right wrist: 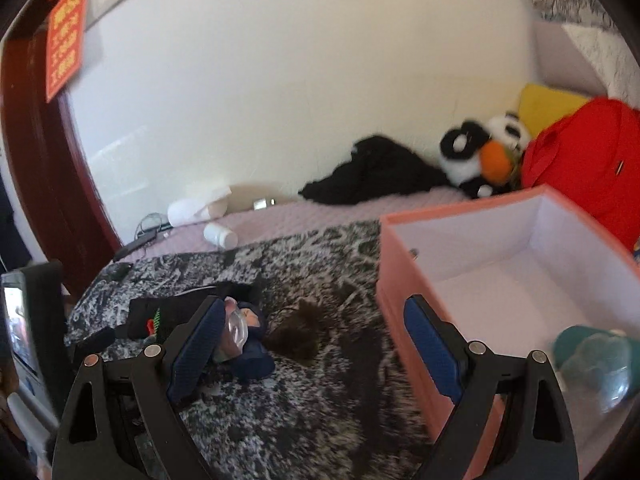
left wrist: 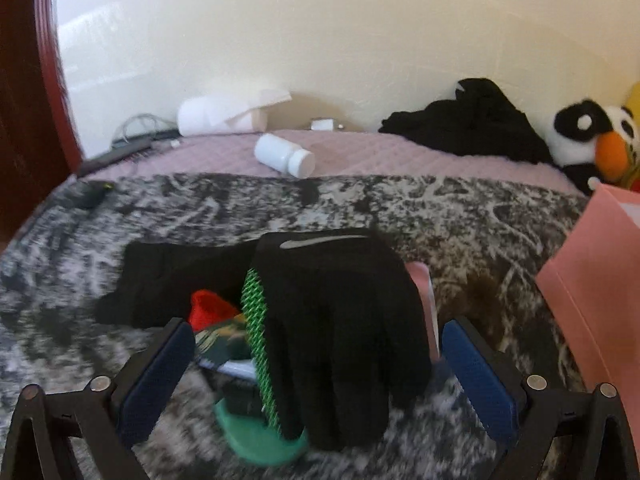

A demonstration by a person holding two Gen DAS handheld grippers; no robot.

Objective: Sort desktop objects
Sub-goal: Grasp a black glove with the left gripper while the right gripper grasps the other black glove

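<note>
My left gripper is open, its blue-padded fingers on either side of a black glove with a green mesh edge and a grey swoosh. The glove lies on a pile holding a red item and a green round item. A second black glove lies to the left. My right gripper is open and holds nothing, between the same pile and the pink box. Inside the box sits a teal item under clear plastic.
The grey patterned blanket covers a bed with a lilac sheet. A white bottle, a paper roll, black clothes and a plush toy lie along the wall. A red bag stands behind the box. A brown furry patch is beside the pile.
</note>
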